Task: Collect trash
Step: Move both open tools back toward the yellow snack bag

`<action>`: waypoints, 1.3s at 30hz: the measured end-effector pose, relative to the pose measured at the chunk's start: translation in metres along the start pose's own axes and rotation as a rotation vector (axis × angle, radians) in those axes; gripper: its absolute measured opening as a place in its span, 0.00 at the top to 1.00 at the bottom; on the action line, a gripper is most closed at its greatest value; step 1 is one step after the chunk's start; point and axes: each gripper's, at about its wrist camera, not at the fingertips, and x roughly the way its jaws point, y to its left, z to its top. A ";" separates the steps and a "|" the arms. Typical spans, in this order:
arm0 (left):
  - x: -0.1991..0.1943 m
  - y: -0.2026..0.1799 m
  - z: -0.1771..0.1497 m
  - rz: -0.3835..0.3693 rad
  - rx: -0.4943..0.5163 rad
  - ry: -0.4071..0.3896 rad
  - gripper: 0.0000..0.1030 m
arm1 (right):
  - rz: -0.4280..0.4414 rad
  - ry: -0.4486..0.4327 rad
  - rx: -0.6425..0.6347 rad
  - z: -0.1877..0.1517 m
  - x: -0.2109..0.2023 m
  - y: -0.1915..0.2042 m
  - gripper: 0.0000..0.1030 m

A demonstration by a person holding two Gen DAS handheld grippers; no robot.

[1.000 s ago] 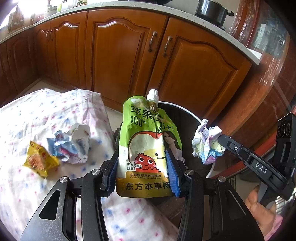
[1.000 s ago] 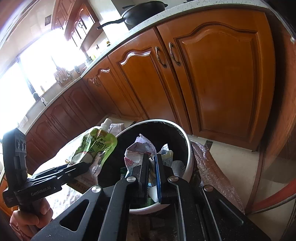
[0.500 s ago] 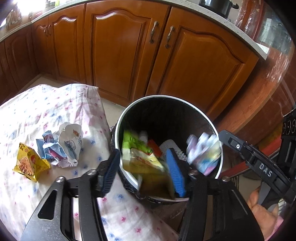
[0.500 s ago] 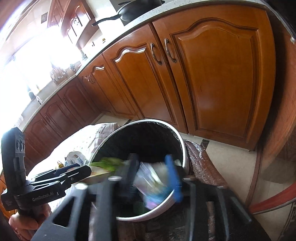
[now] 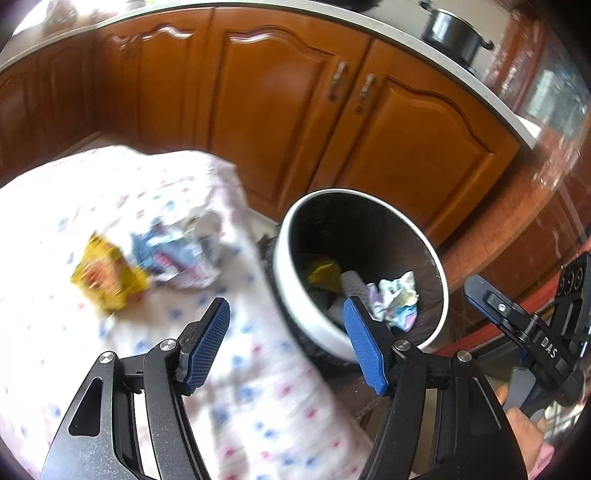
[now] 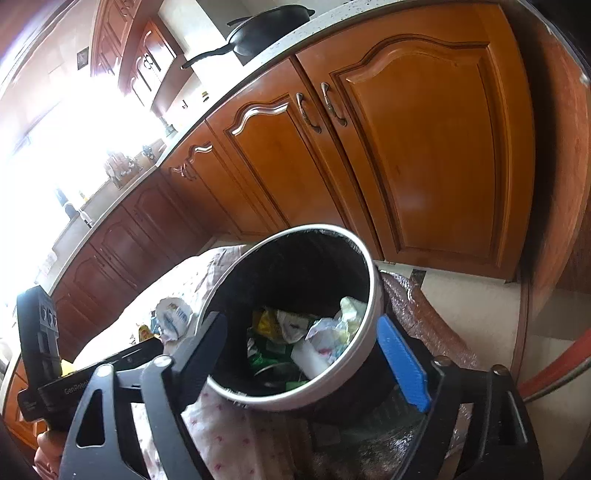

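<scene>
- Blue-padded and spread wide, the left gripper point(image 5: 284, 347) carries nothing; the flowered cloth point(image 5: 110, 206) lies below and ahead of it.
- Ahead and to the right of that gripper stands the trash bin point(image 5: 314, 328), black inside with a white rim, set against the edge of the cloth-covered surface.
- From the left wrist view, a crumpled paper wad point(image 5: 395, 299) and a yellow-green wrapper point(image 5: 323, 271) lie inside the bin.
- Only this view shows clearly what is left on the cloth: a yellow snack packet point(image 5: 107, 277) and, just beside it, a crumpled blue-and-white wrapper point(image 5: 181, 254), both ahead and to the left of the left gripper, blurred.
- The right gripper point(image 6: 306, 354) is also released and empty, its jaws straddling the near rim of the bin from above.
- The right wrist view looks deeper into the bin, showing a heap of mixed papers and green packaging that the other view half hides.
- It alone shows a black pan point(image 6: 269, 31) on the worktop point(image 6: 207, 107) above the wooden cabinets point(image 6: 424, 147).
- The left wrist view instead shows a dark pot point(image 5: 454, 31) on the worktop.
</scene>
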 end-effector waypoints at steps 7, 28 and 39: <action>-0.025 0.043 -0.021 0.047 -0.080 -0.034 0.36 | 0.010 -0.002 -0.019 -0.016 -0.007 0.017 0.12; -0.051 0.115 -0.043 0.081 -0.214 -0.041 0.36 | 0.099 0.040 -0.125 -0.035 0.007 0.095 0.11; -0.052 0.124 -0.038 0.099 -0.221 -0.048 0.36 | 0.138 0.078 -0.199 -0.035 0.037 0.130 0.11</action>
